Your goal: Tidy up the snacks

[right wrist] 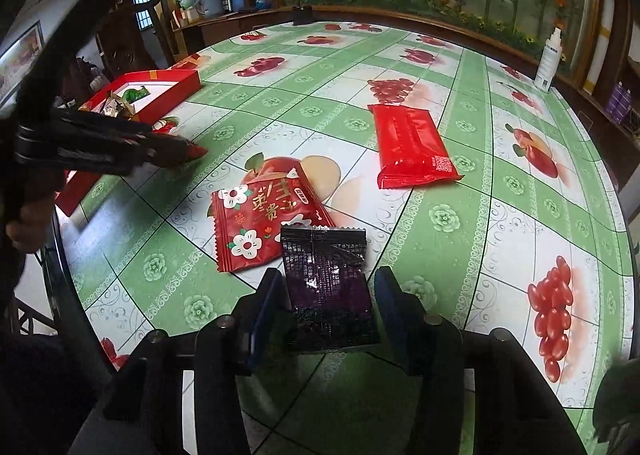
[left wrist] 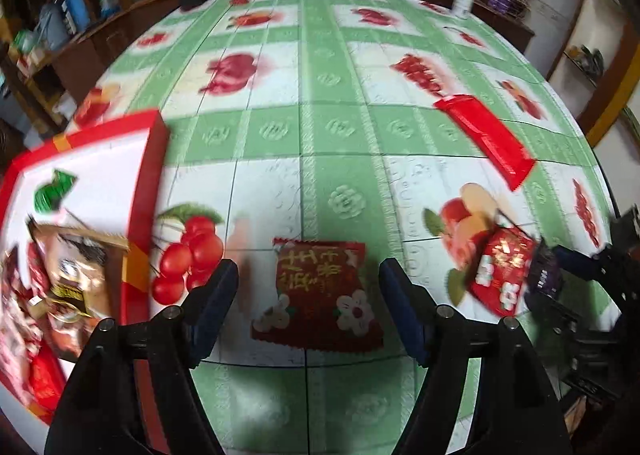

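While loose snacks wait for the red box [left wrist: 154, 191] at the worktop's [left wrist: 320, 127] left edge, the left gripper [left wrist: 308, 287], jaws open, straddles a flowered red packet [left wrist: 320, 295]; the right gripper [right wrist: 328, 295], jaws open, brackets a dark purple packet [right wrist: 326, 287].

The left tongs [left wrist: 308, 287] are held open over the counter [left wrist: 320, 127], with a red flowered packet [left wrist: 320, 295] lying between the fingers. A red box [left wrist: 80, 191] of snacks is seen at the left edge; a long red packet [left wrist: 486, 137] lies toward the right edge.
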